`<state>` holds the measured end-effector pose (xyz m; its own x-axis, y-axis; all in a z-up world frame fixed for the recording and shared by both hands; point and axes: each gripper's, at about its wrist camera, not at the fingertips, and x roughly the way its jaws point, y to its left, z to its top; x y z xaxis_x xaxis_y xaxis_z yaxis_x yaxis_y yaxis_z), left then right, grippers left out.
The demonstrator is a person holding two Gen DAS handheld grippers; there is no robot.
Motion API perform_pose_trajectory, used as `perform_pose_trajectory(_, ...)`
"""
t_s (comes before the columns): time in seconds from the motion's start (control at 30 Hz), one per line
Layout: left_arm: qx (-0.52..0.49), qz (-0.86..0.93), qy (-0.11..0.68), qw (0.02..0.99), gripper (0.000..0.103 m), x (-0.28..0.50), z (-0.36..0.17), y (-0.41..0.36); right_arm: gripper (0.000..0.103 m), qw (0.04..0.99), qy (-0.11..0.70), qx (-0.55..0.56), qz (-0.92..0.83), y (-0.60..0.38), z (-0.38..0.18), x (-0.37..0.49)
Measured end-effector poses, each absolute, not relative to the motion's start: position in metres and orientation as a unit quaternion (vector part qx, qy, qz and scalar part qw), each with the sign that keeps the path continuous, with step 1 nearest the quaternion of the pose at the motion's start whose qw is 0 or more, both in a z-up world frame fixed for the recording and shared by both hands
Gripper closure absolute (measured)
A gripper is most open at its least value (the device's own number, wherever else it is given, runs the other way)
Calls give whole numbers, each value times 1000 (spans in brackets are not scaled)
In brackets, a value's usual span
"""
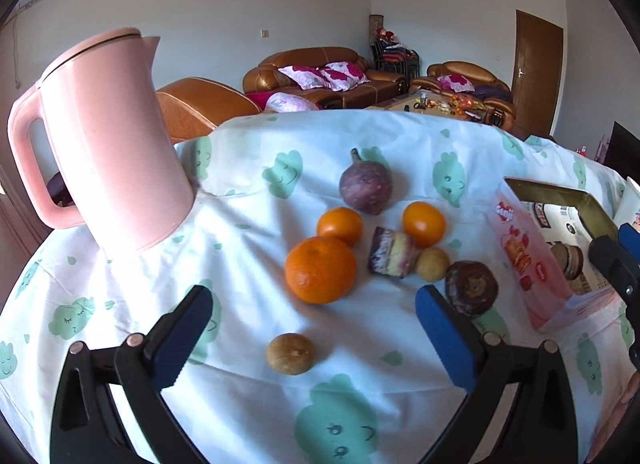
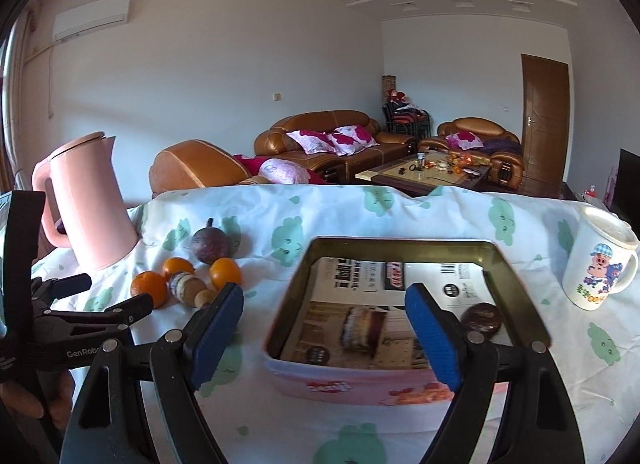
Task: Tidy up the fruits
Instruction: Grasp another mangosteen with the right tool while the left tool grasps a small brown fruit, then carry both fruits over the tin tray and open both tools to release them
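Loose fruit lies on the clouded tablecloth: a large orange (image 1: 320, 270), two small oranges (image 1: 340, 224) (image 1: 424, 224), a purple passion fruit (image 1: 366, 188), a dark brown round fruit (image 1: 472, 288), a small yellowish one (image 1: 432, 264) and a tan one (image 1: 291, 354) nearest me. A purple-and-yellow chunk (image 1: 390, 252) lies among them. My left gripper (image 1: 312, 296) stands open over the large orange, holding nothing. My right gripper (image 2: 324, 296) is open and empty above the near side of the tin box (image 2: 400, 242), which has a dark round fruit (image 2: 480, 318) inside.
A pink kettle (image 1: 108, 144) stands at the table's left. A white cartoon mug (image 2: 600, 264) sits right of the tin. The tin's floor is lined with printed paper. Sofas and a coffee table lie beyond the table's far edge.
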<state>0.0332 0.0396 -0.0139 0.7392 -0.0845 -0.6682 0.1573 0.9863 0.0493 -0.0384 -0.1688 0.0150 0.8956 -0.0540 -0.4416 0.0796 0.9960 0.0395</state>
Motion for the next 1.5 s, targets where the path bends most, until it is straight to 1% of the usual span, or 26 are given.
perform_pose_trajectory(0.17, 51, -63, 402, 912, 0, 46, -27, 63, 19, 967, 253, -24, 16, -120, 9, -15)
perform_pose_trajectory(0.2, 48, -64, 407, 910, 0, 48, -29, 66, 22, 964, 261, -37, 26, -111, 7, -11)
perform_pose_trajectory(0.23, 43, -64, 411, 908, 0, 50, -30, 70, 30, 961, 270, -50, 35, -103, 5, -5)
perform_pose_trajectory(0.33, 34, -66, 424, 903, 0, 52, -35, 75, 46, 944, 315, -87, 55, -86, -7, 12)
perform_pose_trajectory(0.4, 38, -69, 427, 901, 0, 51, -36, 74, 50, 932, 344, -96, 64, -81, -15, 24)
perform_pose_trajectory(0.5, 48, -74, 433, 897, 2, 51, -37, 71, 50, 917, 379, -109, 57, -77, -27, 38)
perform_pose_trajectory(0.6, 50, -84, 439, 893, 19, 52, -39, 70, 50, 905, 405, -124, 44, -75, -36, 48)
perform_pose_trajectory(0.67, 47, -96, 446, 889, 35, 52, -41, 69, 50, 903, 407, -135, 42, -75, -37, 50)
perform_pose_trajectory(0.7, 46, -102, 448, 887, 38, 52, -41, 68, 50, 903, 407, -135, 43, -75, -37, 49)
perform_pose_trajectory(0.77, 43, -119, 451, 883, 57, 51, -40, 68, 52, 902, 406, -138, 43, -75, -37, 48)
perform_pose_trajectory(0.8, 43, -125, 451, 883, 62, 50, -40, 68, 55, 902, 406, -141, 42, -76, -37, 46)
perform_pose_trajectory(0.83, 42, -131, 451, 882, 72, 50, -39, 68, 61, 902, 405, -145, 41, -76, -37, 44)
perform_pose_trajectory(0.87, 41, -132, 451, 882, 73, 50, -39, 69, 63, 902, 402, -150, 37, -76, -37, 42)
perform_pose_trajectory(0.97, 44, -123, 441, 888, 73, 50, -36, 74, 63, 907, 395, -144, 43, -76, -34, 36)
perform_pose_trajectory(1.1, 8, -126, 419, 899, 73, 50, -26, 91, 63, 929, 349, -116, 48, -84, -18, 22)
perform_pose_trajectory(1.2, -27, -133, 370, 919, 73, 45, -10, 100, 63, 947, 309, -61, 72, -99, -3, 9)
perform_pose_trajectory(1.27, -41, -137, 325, 935, 73, 37, 2, 103, 63, 953, 291, -26, 83, -110, 6, 4)
perform_pose_trajectory(1.37, -35, -138, 259, 955, 73, 23, 16, 101, 63, 964, 254, 8, 84, -124, 22, -6)
perform_pose_trajectory(1.43, -28, -134, 238, 962, 73, 20, 18, 97, 63, 969, 233, 16, 80, -129, 31, -12)
perform_pose_trajectory(1.5, -25, -125, 234, 964, 73, 20, 16, 95, 63, 973, 220, 8, 70, -131, 36, -15)
